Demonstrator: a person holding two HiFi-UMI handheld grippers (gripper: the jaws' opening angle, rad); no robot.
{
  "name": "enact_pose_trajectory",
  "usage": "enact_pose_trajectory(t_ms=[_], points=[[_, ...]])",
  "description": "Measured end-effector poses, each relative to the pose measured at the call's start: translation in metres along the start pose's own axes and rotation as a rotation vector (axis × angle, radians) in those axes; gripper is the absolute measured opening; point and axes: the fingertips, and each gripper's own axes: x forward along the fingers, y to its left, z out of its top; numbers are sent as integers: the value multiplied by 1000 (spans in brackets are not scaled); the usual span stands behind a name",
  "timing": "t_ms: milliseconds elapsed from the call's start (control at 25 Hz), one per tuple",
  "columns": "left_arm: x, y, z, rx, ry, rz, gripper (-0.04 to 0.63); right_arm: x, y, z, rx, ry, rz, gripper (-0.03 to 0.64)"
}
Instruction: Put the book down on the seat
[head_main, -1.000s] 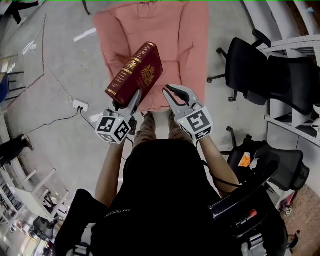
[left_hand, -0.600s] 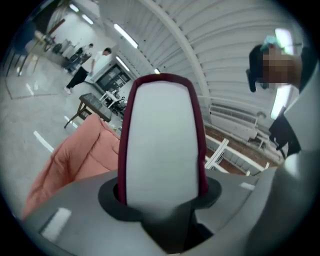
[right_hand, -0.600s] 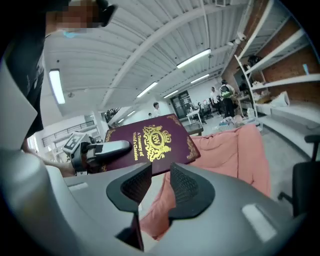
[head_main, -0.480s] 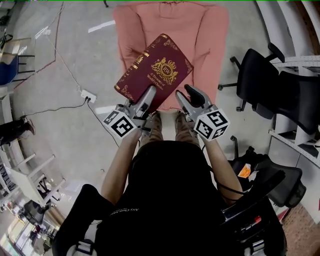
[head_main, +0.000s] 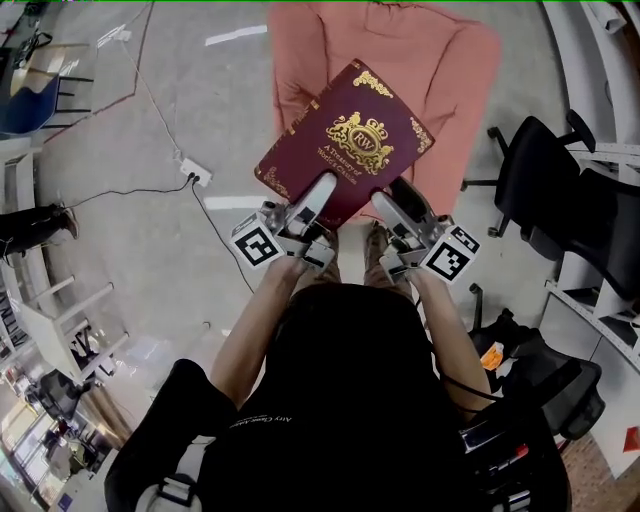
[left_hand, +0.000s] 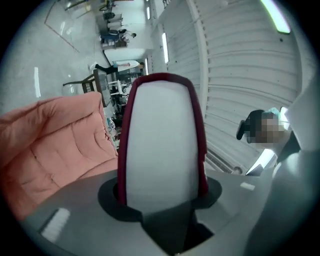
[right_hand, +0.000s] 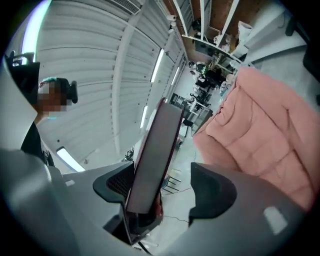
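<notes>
Head view: the book (head_main: 345, 140) is up in the air, cover facing up, over the front of the pink seat (head_main: 440, 60). It's not on it yet. The left gripper (head_main: 318, 192) is clamped on the book's near edge & carries it. Right gripper view: the right gripper (right_hand: 164, 189) has just been opening its jaws. They stand wide w/ the book between them, leaning on one pad, w/ a gap at the other. To do it well, I think: go down slow, book flat, till it rests on the cushion. Then let go w/ the left. Right one stays close in case it tips.
</notes>
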Motion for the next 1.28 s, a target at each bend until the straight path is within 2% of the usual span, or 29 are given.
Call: enact_pose_trajectory(t_ms=[160, 200, 320, 360, 440, 680, 800, 920, 1040, 1120, 1160, 1280], points=[[4, -10, -3, -134, -20, -104, 221, 7, 16, 2, 45, -33, 89, 364], [5, -10, -6, -138, -1, -115, 221, 8, 21, 3, 38, -33, 108, 360], [11, -12, -31, -67, 167, -102, 219, 15, 29, 5, 4, -25, 116, 339], [11, -13, -39, -49, 220, -106, 219, 17, 28, 7, 2, -29, 107, 288], [9, -15, -47, -32, 276, -120, 213, 17, 27, 9, 10, -31, 104, 258], [-22, 4, -28, 19, 338, -90, 232, 3, 21, 10, -52, 79, 119, 247], [-34, 13, -16, 52, 345, -65, 232, -9, 17, 9, -63, 152, 167, 238], [-40, 16, -17, 34, 372, -82, 227, -22, 16, 1, -43, 243, 223, 227], [-44, 11, -50, 53, 537, -138, 225, -24, 16, -16, -19, 323, 261, 222], [-47, 12, -73, 69, 632, -160, 230, -20, 12, -25, 15, 335, 266, 221], [-48, 15, -78, 63, 635, -158, 227, -18, 6, -26, 37, 316, 253, 222], [-42, 37, -76, -8, 524, -120, 225, -13, -26, -21, 87, 196, 156, 247]])
